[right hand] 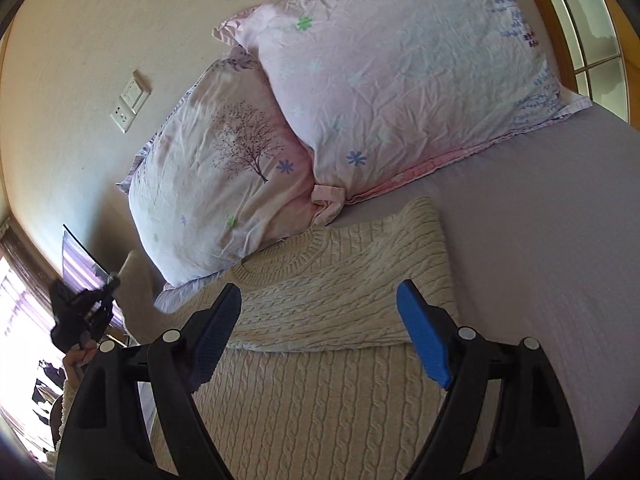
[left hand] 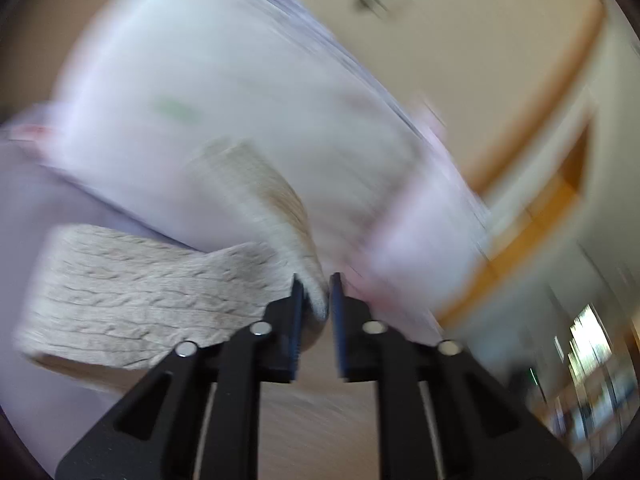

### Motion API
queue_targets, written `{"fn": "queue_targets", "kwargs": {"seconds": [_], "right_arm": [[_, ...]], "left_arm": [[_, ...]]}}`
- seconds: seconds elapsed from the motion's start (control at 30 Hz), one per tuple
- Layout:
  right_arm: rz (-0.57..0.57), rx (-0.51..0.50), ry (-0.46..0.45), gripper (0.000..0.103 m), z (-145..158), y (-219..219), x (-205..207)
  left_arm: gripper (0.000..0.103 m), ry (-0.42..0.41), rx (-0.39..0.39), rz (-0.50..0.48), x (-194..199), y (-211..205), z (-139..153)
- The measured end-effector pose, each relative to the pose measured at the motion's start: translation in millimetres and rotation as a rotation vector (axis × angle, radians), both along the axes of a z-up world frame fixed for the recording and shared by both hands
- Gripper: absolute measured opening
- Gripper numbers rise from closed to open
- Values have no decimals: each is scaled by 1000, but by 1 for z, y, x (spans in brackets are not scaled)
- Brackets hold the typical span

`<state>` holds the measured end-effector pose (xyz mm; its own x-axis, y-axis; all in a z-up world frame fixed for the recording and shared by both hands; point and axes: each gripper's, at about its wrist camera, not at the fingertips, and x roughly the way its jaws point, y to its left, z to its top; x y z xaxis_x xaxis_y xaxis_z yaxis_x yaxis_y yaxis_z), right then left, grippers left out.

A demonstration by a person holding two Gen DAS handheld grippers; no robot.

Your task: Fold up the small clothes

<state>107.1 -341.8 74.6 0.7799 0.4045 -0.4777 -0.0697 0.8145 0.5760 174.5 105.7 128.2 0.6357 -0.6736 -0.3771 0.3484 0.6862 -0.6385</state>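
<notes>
A cream cable-knit sweater (right hand: 320, 320) lies on the grey bed sheet (right hand: 540, 240), its right sleeve folded across the chest below the collar. My right gripper (right hand: 320, 316) is open and empty, its blue pads hovering over the folded sleeve. My left gripper (left hand: 316, 292) is shut on a fold of the sweater's other sleeve (left hand: 132, 300) and holds it lifted; that view is blurred by motion. The left gripper also shows in the right wrist view (right hand: 86, 312), at the bed's left side.
Two pink floral pillows (right hand: 400, 92) (right hand: 216, 184) lean against the beige wall just beyond the sweater's collar. A wall socket (right hand: 130, 100) is on the wall. A window with a wooden frame (right hand: 592, 40) is at the far right.
</notes>
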Motion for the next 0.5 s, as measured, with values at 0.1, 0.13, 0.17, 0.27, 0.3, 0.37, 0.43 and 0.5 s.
{"fn": "queue_targets", "kwargs": {"seconds": [0.1,0.13,0.17,0.27,0.3,0.37,0.43,0.5], "right_arm": [[10,-7,13,82,0,-4,-13],[16,-15,8,82,1,-6,-20],[27,-34,-1,82,2,-8,-31],[101,-43,-3,87,0,-11,-60],[128,-36,-3,87,-2,-11,-67],[211,-14,9,87,-10,-9,-88],[284,-11,28,87,-18,-4,-109],[361,-16,60,87,-31,0,-139]], "left_arm": [[50,39,113,-289,-15,-93,-17],[50,35,142,-308,-22,-99,-21],[52,28,163,-314,-34,-96,-25],[64,31,159,-287,-57,-59,-27],[66,29,164,-271,-72,-36,-28],[72,20,204,-238,-105,-4,-29],[75,18,244,-214,-140,22,-33],[78,28,237,-211,-181,47,-43]]}}
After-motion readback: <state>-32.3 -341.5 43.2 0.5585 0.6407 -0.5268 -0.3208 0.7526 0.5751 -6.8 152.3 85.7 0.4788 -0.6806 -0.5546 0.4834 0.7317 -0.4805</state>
